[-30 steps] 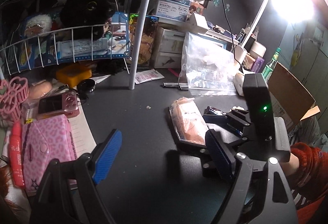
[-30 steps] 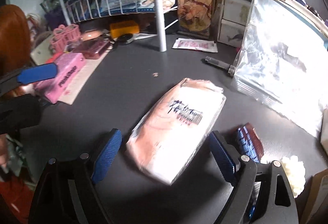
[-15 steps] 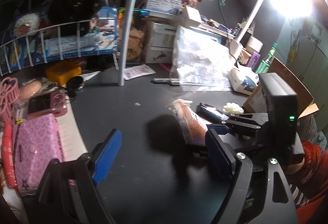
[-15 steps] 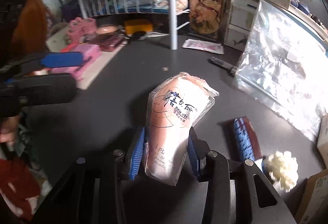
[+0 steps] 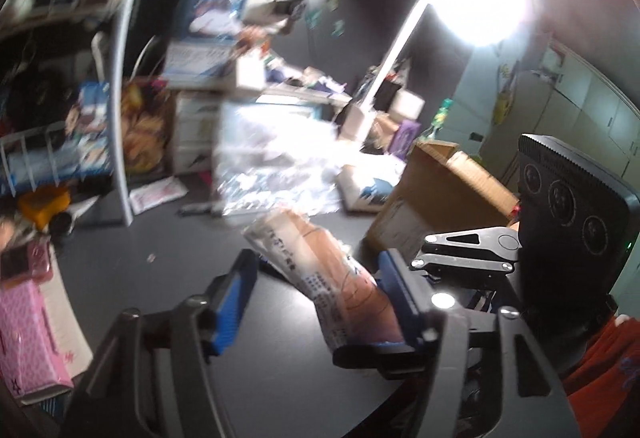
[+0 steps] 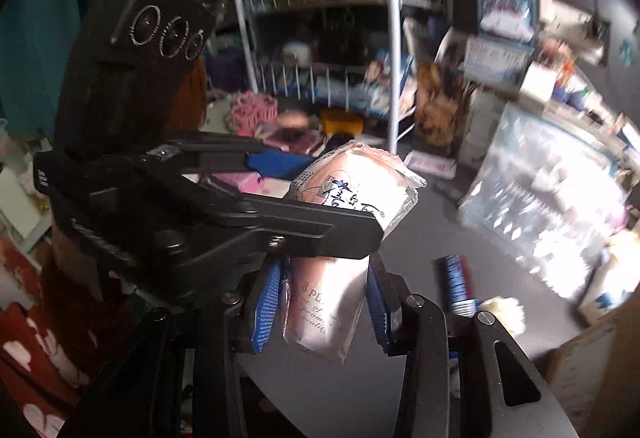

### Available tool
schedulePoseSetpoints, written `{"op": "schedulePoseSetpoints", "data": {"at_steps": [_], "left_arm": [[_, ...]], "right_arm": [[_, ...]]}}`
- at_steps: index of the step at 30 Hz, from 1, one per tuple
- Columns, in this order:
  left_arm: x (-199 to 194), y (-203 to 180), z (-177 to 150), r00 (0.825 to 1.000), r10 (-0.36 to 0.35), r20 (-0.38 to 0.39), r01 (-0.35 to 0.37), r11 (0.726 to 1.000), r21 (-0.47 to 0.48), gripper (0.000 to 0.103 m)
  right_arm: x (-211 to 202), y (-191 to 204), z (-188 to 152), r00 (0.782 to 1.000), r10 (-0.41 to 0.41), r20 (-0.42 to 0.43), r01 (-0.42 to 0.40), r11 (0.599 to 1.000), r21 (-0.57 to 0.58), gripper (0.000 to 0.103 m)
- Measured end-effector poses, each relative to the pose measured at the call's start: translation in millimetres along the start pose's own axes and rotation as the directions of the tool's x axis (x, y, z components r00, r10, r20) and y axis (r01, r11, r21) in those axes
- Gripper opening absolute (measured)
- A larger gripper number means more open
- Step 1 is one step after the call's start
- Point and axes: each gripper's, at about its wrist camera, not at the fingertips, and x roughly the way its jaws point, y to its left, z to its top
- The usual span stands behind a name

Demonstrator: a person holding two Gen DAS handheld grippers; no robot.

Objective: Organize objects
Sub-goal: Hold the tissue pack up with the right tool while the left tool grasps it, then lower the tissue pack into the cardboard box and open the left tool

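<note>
Mid-handover: right gripper (image 6: 326,304) clamped on pack (image 6: 344,238), lifted above bench (image 6: 420,318). Left gripper (image 5: 320,296) closing round pack's top, pads not yet pressing. Next, probably: firm left grip before right release.

In the right wrist view the tissue pack (image 6: 352,222) stands at the centre of the frame between the pads of the right tool (image 6: 326,302), with the left tool (image 6: 288,189) crossing in from the left over its middle, closing around the pack. On the table (image 6: 420,250) to the lower right lie a flat packet (image 6: 458,282) and, just beside its near end, a fluffy ball (image 6: 500,312); the plastic bag (image 6: 552,205) stands at the right edge. Behind, at upper centre, rises the wire rack (image 6: 340,77), and in the left wrist view a cardboard box (image 5: 436,197) sits right of centre behind the pack.
</note>
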Motion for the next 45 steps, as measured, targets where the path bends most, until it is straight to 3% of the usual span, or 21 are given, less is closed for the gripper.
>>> {"op": "schedulePoseSetpoints", "data": {"at_steps": [5, 14, 22, 30, 32, 34, 35, 36, 45], "left_arm": [[1, -34, 24, 0.998, -0.055, 0.032, 0.053, 0.998, 0.043, 0.039], [40, -102, 74, 0.991, -0.136, 0.010, 0.133, 0.981, 0.143, 0.036], [106, -153, 104, 0.969, -0.229, -0.095, 0.242, 0.956, 0.164, 0.036], [156, -176, 101, 0.958, -0.214, -0.191, 0.246, 0.956, 0.163, 0.036], [160, -177, 100, 0.958, -0.203, -0.203, 0.238, 0.956, 0.169, 0.039], [159, -178, 100, 0.959, -0.200, -0.201, 0.236, 0.956, 0.174, 0.072], [156, -177, 101, 0.962, -0.195, -0.190, 0.229, 0.958, 0.175, 0.079], [152, -176, 102, 0.967, -0.187, -0.175, 0.218, 0.959, 0.180, 0.081], [121, -158, 108, 0.981, -0.155, -0.116, 0.174, 0.969, 0.176, 0.082]], "right_arm": [[-42, -14, 9, 0.998, -0.043, 0.048, 0.042, 0.999, 0.019, 0.035], [-116, -59, 4, 0.981, -0.166, 0.102, 0.160, 0.985, 0.064, 0.035], [-167, -112, -15, 0.964, -0.256, 0.069, 0.242, 0.956, 0.163, 0.035], [-177, -149, -40, 0.961, -0.274, -0.026, 0.274, 0.945, 0.175, 0.037], [-176, -153, -45, 0.964, -0.264, -0.037, 0.267, 0.946, 0.183, 0.038], [-174, -159, -48, 0.963, -0.265, -0.057, 0.271, 0.943, 0.192, 0.054], [-171, -161, -49, 0.960, -0.271, -0.071, 0.280, 0.940, 0.193, 0.070], [-171, -163, -50, 0.959, -0.275, -0.074, 0.284, 0.939, 0.194, 0.078], [-179, -170, -44, 0.951, -0.296, -0.088, 0.308, 0.927, 0.214, 0.078]]}}
